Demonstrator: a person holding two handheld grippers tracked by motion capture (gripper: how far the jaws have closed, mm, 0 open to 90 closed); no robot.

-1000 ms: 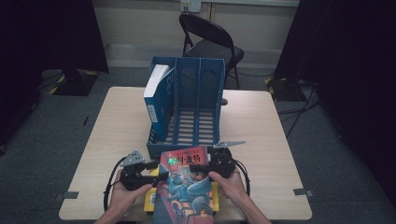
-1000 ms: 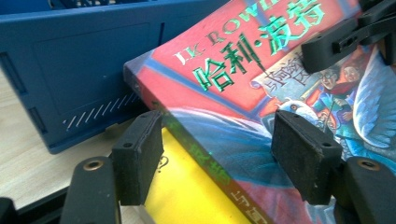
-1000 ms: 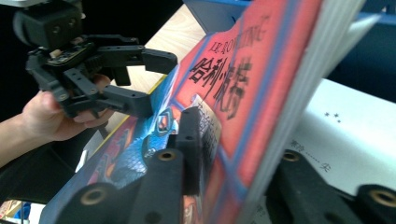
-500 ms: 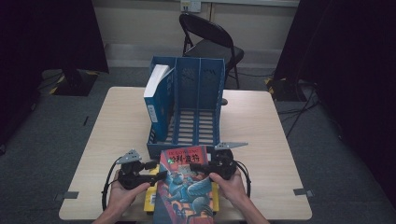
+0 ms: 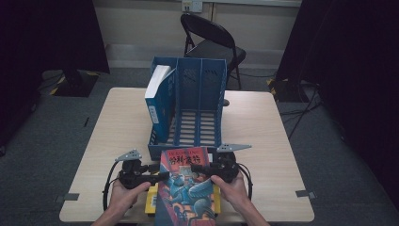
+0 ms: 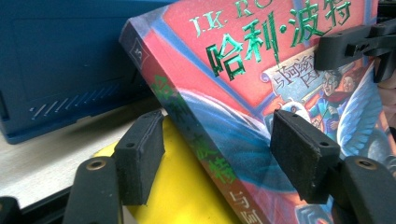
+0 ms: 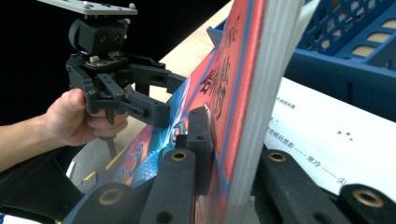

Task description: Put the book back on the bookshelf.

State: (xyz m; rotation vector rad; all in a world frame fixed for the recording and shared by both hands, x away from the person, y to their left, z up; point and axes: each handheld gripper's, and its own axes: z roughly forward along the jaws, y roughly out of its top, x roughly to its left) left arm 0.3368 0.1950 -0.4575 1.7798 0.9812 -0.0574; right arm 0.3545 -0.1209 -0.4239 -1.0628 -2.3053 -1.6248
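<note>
A thick red book [image 5: 188, 183] with green Chinese lettering lies tilted at the table's near edge, its right side raised off a yellow book [image 5: 151, 202]. My right gripper [image 5: 200, 168] is shut on the red book's page edge [image 7: 243, 70]; in the right gripper view my right gripper [image 7: 231, 144] has one pad on the cover. My left gripper [image 5: 162, 175] is at the spine. In the left gripper view my left gripper [image 6: 215, 144] straddles the spine [image 6: 201, 140], one pad over the cover, one beside the yellow book [image 6: 187, 186]. Its jaws have just been closing, with a gap still showing.
A blue three-slot file rack [image 5: 211, 80] stands just beyond the red book, with a white and blue book [image 5: 157, 96] upright in its left slot. A white printed page [image 7: 327, 135] lies under the raised book. A black folding chair [image 5: 211, 42] stands behind the table [image 5: 273, 141].
</note>
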